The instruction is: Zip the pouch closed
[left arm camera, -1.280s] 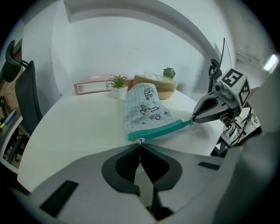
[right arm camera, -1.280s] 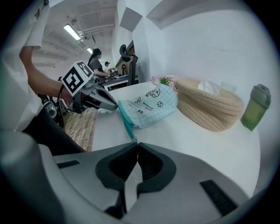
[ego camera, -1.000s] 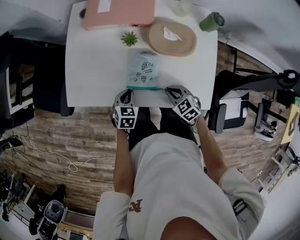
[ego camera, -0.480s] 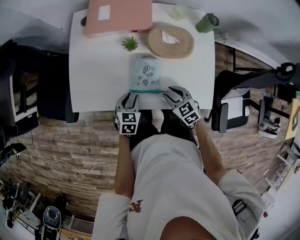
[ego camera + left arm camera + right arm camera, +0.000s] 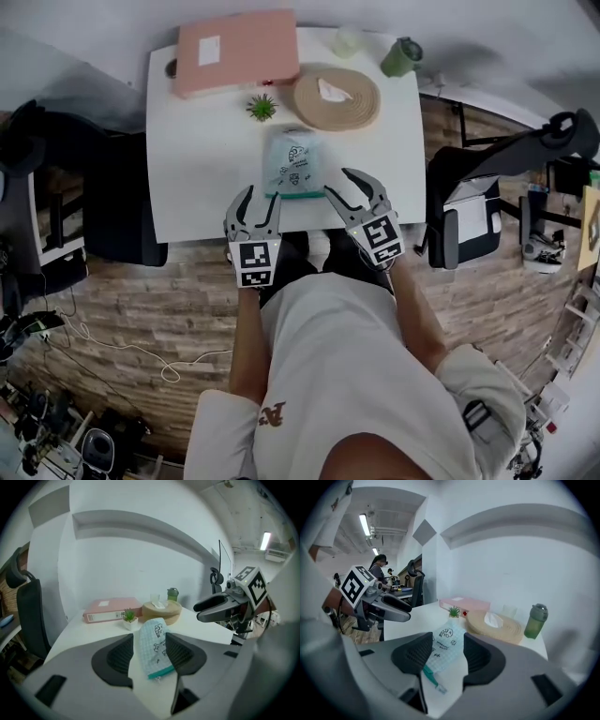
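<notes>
Pouch (image 5: 292, 161) is laid flat on table (image 5: 202, 141), long axis pointing away, teal zip end nearest. That end is flanked equally by left gripper (image 5: 260, 202) and right gripper (image 5: 354, 192); jaws just opened half-wide, nothing gripped.

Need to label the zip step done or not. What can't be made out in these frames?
Pouch zipper, shut or open: head view, too small; both gripper views, blurred.
Pink binder label text: all views, too small.
Dark item beside the binder: head view, partly hidden by it.
</notes>
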### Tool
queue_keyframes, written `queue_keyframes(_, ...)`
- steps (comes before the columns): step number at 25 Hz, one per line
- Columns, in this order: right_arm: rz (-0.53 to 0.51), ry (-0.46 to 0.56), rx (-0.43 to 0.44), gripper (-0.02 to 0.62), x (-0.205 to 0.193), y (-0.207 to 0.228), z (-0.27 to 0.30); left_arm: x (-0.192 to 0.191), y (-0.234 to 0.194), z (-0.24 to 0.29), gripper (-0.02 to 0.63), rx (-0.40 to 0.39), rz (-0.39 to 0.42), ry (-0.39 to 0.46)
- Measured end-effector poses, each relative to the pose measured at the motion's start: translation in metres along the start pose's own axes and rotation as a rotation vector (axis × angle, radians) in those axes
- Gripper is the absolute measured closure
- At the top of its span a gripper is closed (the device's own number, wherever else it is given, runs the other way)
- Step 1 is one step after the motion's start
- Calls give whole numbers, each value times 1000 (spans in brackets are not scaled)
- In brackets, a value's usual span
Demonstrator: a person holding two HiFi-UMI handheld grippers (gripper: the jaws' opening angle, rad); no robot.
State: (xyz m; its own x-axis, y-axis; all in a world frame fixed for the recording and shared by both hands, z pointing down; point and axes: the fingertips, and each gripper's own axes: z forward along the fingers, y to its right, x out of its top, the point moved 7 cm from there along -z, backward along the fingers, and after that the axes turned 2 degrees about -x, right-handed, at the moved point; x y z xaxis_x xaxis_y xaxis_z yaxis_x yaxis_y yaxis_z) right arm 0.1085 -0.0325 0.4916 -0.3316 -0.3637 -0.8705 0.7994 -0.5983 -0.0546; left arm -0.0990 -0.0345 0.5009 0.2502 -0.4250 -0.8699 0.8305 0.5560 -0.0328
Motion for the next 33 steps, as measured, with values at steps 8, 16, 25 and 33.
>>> queue_keyframes(8, -17, 245, -172, 293, 72, 6, -35, 77, -9, -25, 314, 27, 78, 241)
queue_keyframes(16, 14, 333, -287, 261, 97, 9, -57, 108, -4, -36, 293, 9, 124, 339)
queue_keyframes(25, 8, 383, -342, 262, 117, 9, -61, 135, -8, -41, 293, 5, 117, 435)
queue_keyframes(33, 4, 409, -375, 262, 132, 10, -61, 153, -13, -44, 293, 4, 81, 491)
